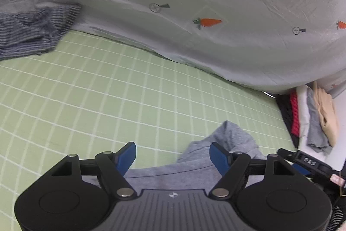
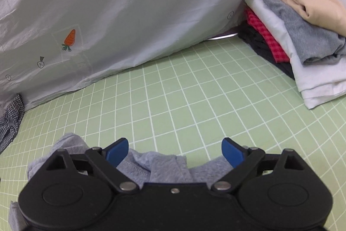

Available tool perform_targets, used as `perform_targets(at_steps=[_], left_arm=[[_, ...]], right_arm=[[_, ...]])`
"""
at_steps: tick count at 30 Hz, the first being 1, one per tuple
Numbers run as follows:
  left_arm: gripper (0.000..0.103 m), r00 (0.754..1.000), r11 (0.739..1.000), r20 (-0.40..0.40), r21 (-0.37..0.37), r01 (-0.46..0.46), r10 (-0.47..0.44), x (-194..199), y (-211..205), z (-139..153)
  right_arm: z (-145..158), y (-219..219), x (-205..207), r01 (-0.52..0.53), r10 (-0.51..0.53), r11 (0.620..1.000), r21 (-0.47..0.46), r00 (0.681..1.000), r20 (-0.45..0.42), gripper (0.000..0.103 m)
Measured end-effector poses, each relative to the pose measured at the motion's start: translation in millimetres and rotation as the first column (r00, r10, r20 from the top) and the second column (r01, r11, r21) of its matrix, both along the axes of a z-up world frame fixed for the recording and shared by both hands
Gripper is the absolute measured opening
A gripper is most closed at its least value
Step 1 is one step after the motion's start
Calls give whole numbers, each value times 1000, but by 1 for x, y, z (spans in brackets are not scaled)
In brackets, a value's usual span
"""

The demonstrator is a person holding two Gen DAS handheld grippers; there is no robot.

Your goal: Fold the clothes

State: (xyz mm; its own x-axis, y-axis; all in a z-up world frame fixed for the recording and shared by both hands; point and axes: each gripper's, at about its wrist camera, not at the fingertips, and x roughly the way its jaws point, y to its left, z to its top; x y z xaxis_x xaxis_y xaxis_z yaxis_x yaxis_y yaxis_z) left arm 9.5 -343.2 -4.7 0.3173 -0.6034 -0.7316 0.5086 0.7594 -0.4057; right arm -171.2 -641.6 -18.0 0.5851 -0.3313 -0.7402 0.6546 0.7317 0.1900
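Your left gripper [image 1: 172, 157] and right gripper [image 2: 175, 152]: jaws spread, gripping nothing | both low over rumpled grey garment [image 2: 164, 168], placed to pinch its edge | folded stack [image 2: 302, 36] kept aside.

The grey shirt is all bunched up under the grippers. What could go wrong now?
1. The grey shirt lies crumpled, so the open right gripper might pinch several layers and fold it lumpy.
2. The left gripper is open too, and the two sit close together, so they could bump each other.
3. The folded stack leans against the carrot sheet. A wide swing of cloth might knock it over.
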Motion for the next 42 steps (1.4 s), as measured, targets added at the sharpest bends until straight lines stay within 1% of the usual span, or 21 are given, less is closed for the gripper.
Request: perform_targets(at_steps=[6, 9, 13, 15, 16, 17, 18, 19, 20, 21, 22, 26, 29, 30, 32, 33, 35, 37, 40, 41, 42], left_arm=[[77, 986, 988, -93, -72, 135, -142, -10, -34, -18], [77, 979, 987, -132, -60, 148, -155, -14, -40, -29], [72, 971, 988, -194, -89, 127, -142, -11, -37, -38], [55, 967, 987, -210, -101, 129, -148, -11, -38, -40], [50, 964, 986, -216, -106, 132, -152, -11, -39, -40], [33, 962, 984, -222, -115, 138, -161, -12, -40, -40], [8, 961, 982, -219, -118, 145, -168, -14, -41, -40], [4, 964, 983, -206, -110, 148, -169, -17, -42, -38], [4, 966, 983, -194, -102, 152, -170, -19, -43, -37], [3, 969, 983, -181, -94, 156, -171, -22, -45, -36], [3, 973, 984, -160, -81, 156, -168, -24, -45, -33], [2, 994, 994, -51, -48, 93, -96, -22, -31, -13], [2, 999, 999, 29, -39, 20, -19, -12, -12, 7], [0, 997, 1000, 76, -13, -27, 27, -9, -4, 14], [0, 971, 987, 195, 55, -149, 136, 2, 17, 29], [0, 958, 977, 218, 61, -205, 188, 12, 32, 34], [0, 936, 956, 228, 56, -288, 269, 34, 63, 41], [0, 921, 942, 243, 69, -328, 303, 51, 81, 44], [1, 924, 933, 201, 93, -347, 324, 63, 86, 33], [4, 927, 932, 178, 96, -350, 330, 64, 84, 27], [17, 934, 933, 152, 108, -342, 324, 65, 80, 19]], right_arm=[[-27, -16, 10, -17, 21, 993, 113, 999, -38, 94], [-40, -14, 11, -13, 22, 989, 148, 998, -59, 94], [-43, -12, 9, -17, 26, 986, 168, 998, -56, 94], [-41, -13, 8, -20, 29, 983, 180, 998, -48, 90], [-40, -13, 7, -25, 33, 983, 183, 998, -44, 81], [-40, -12, 6, -28, 37, 983, 180, 998, -46, 75], [-39, -12, 5, -30, 39, 985, 172, 998, -51, 61], [-37, -11, 3, -32, 41, 986, 161, 998, -49, 47], [-36, -12, 0, -35, 41, 988, 147, 998, -41, 41], [-34, -12, -2, -37, 42, 990, 134, 999, -33, 27], [-31, -13, -5, -31, 33, 993, 117, 999, -19, 19], [-6, -22, -19, 16, -17, 999, 29, 999, 49, 17], [21, -24, -23, 33, -26, 997, -76, 996, 91, 16], [31, -24, -24, 38, -26, 993, -114, 994, 108, 16], [52, -26, -26, 66, -41, 985, -158, 987, 156, 16], [62, -29, -27, 82, -50, 980, -180, 983, 176, 16], [82, -35, -28, 112, -64, 969, -220, 975, 212, 16], [92, -45, -26, 121, -69, 963, -241, 974, 217, 16], [86, -62, -18, 135, -98, 957, -257, 984, 151, 17], [80, -66, -16, 139, -112, 957, -253, 987, 118, 17], [74, -69, -16, 146, -125, 959, -243, 987, 97, 18]])
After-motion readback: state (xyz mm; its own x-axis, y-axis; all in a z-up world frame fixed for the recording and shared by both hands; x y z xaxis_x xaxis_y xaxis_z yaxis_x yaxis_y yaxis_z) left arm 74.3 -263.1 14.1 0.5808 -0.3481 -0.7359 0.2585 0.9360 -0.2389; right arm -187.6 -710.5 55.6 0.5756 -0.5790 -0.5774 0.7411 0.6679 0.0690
